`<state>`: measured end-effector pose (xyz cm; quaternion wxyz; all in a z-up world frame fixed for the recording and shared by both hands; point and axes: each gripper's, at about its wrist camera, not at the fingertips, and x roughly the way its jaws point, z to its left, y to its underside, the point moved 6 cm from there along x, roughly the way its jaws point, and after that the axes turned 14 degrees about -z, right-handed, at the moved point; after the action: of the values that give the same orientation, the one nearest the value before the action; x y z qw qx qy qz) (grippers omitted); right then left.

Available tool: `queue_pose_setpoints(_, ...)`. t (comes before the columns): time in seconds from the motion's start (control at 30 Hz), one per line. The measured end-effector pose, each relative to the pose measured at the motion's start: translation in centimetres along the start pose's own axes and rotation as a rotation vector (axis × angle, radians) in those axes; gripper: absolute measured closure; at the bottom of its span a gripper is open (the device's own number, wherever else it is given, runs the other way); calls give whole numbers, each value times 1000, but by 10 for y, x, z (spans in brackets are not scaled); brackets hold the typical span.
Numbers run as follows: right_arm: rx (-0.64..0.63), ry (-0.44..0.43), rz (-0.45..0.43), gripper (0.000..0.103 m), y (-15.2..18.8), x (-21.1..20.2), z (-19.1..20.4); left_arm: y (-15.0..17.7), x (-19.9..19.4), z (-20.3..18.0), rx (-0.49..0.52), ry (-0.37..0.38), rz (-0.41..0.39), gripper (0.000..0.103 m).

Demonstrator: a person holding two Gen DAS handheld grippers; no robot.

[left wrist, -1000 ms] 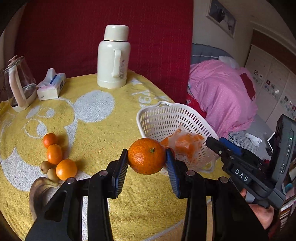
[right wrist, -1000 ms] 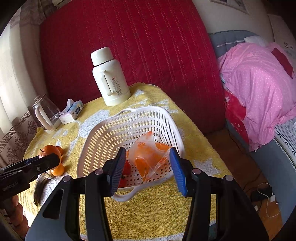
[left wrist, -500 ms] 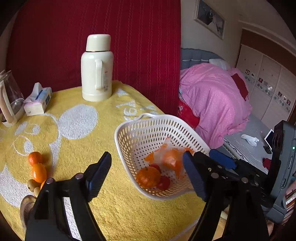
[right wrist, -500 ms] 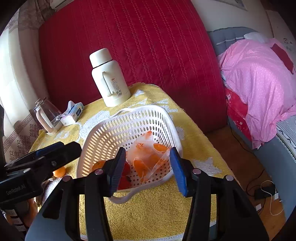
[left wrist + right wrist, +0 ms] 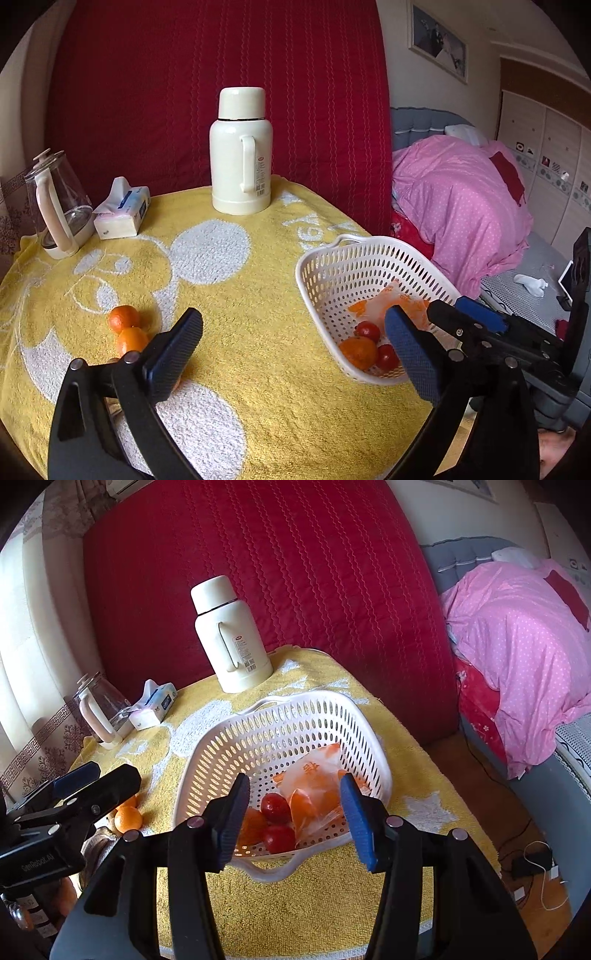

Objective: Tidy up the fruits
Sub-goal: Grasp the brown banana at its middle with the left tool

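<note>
A white perforated basket (image 5: 369, 254) (image 5: 295, 716) stands on the yellow towel at the table's right side. Inside lie a tangerine (image 5: 358, 352) (image 5: 251, 827), two small red fruits (image 5: 369, 330) (image 5: 275, 805) and a clear bag of orange fruit (image 5: 388, 302) (image 5: 314, 790). Loose tangerines (image 5: 125, 326) (image 5: 127, 818) lie on the towel to the left. My left gripper (image 5: 291, 347) is open and empty above the towel, left of the basket. My right gripper (image 5: 295, 812) is open and empty, just above the basket's near rim.
A cream thermos jug (image 5: 242, 151) (image 5: 229, 635) stands at the back. A tissue pack (image 5: 122, 212) and a glass kettle (image 5: 59, 210) stand at the back left. A bed with a pink quilt (image 5: 461, 199) lies right of the table.
My left gripper let go of the tangerine, which now lies in the basket. It opened wide and swung left, away from the basket. My right gripper barely moved.
</note>
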<state>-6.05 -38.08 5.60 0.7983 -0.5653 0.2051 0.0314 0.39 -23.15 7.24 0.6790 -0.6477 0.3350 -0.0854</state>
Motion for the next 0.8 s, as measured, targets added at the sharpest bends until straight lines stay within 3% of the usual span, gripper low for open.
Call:
queue_pose_setpoints(0.4, -50, -52, 2, 44, 5, -1, 39, 13, -30, 74, -202, -76, 2, 5)
queue_pose_setpoints(0.8, -99, -158, 50, 44, 25, -1, 92, 50, -63, 146, -200, -248, 54, 5)
